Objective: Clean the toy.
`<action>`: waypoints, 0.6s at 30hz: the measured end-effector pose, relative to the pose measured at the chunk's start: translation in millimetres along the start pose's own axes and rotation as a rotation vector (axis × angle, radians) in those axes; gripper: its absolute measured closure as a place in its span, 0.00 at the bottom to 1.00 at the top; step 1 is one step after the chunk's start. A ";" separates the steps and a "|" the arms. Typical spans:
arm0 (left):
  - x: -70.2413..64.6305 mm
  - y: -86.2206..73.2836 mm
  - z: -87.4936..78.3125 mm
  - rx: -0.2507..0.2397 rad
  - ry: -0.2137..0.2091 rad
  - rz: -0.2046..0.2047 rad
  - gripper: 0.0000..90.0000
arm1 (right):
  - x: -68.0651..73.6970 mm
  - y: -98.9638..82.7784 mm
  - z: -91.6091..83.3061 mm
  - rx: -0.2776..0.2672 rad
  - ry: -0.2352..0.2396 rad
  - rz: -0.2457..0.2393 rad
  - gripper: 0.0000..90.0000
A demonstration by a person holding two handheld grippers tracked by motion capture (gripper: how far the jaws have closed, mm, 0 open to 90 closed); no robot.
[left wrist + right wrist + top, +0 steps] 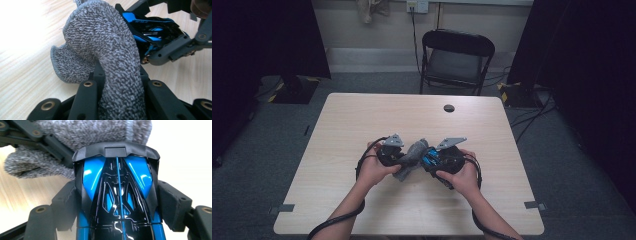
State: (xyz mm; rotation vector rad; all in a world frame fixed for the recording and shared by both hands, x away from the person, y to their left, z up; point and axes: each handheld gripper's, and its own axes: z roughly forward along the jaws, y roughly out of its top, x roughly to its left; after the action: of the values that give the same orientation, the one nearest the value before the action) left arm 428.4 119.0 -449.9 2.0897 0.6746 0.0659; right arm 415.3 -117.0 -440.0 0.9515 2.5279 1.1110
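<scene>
left hand-held gripper (404, 161): jaws pressed tight on the grey knitted fabric sock (110, 50), pinching it near its lower part
right hand-held gripper (431, 159): jaws clamped on both flanks of the glossy blue and black toy car (117, 195)
sock: over the middle of the light wood desk (362, 115), between the two hand-held grippers, cuff mouth open toward the desk in the left gripper view
car: nose touching the sock
hands: person's hands on each hand-held gripper, close together
background: black folding chair (457, 57) beyond the desk
</scene>
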 end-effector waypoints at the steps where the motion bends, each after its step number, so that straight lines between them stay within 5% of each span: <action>1: 0.4 -1.3 -0.7 0.000 -0.005 -0.006 0.80 | -0.1 -0.3 0.2 0.000 -0.005 0.001 0.29; 9: 3.2 -8.9 -7.6 -0.019 -0.040 -0.060 0.80 | -5.1 -1.9 0.1 0.006 -0.018 0.017 0.29; 18: 3.1 -8.5 -14.5 0.006 -0.060 -0.072 0.80 | -7.8 -2.8 2.3 0.006 -0.026 0.024 0.29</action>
State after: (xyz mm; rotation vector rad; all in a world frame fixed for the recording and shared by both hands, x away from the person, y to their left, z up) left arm 423.0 135.1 -448.8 2.0623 0.7137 -0.0394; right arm 420.9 -122.0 -444.0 0.9937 2.5073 1.0905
